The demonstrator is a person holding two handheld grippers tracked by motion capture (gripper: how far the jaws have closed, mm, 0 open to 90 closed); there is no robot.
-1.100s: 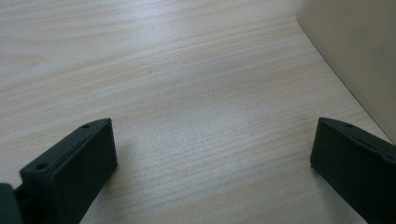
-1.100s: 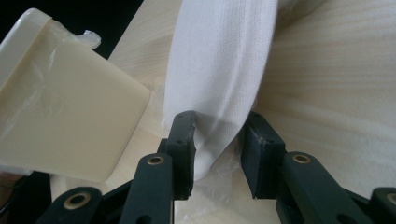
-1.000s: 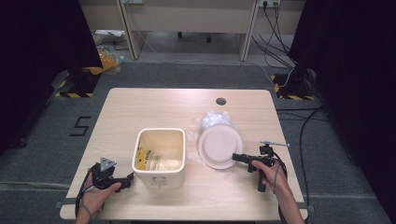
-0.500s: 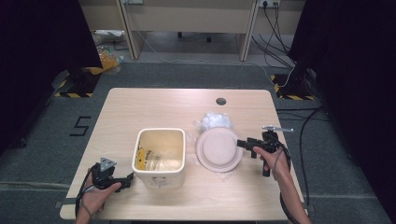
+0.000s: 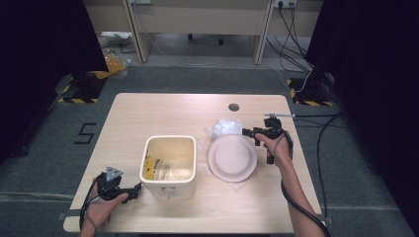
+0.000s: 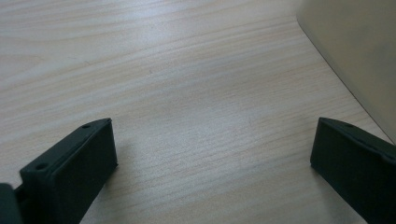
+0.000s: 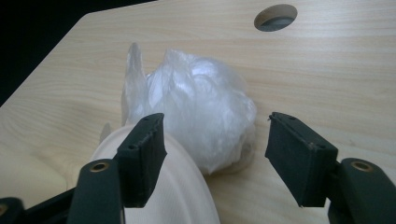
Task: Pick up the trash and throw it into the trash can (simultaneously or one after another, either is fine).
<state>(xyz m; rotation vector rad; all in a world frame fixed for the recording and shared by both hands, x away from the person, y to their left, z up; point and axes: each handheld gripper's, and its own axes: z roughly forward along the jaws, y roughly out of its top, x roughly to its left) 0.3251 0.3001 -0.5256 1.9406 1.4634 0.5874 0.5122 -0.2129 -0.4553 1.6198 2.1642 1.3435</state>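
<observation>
Right gripper view: fingers (image 7: 299, 158) spread before the plastic bag (image 7: 201, 121), its base hidden behind the plate (image 7: 182, 186); left fingers (image 6: 70, 172) apart.

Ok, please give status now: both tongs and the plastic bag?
Right tongs open, aimed at plastic bag. Left tongs open beside bin. Lid close under the approach.

The left tongs (image 6: 212, 154) stand wide open just above the bare wooden counter (image 6: 187, 79), nothing between their black jaws. The cream wall of a bin (image 6: 359, 56) rises just beside the right-hand jaw.
</observation>
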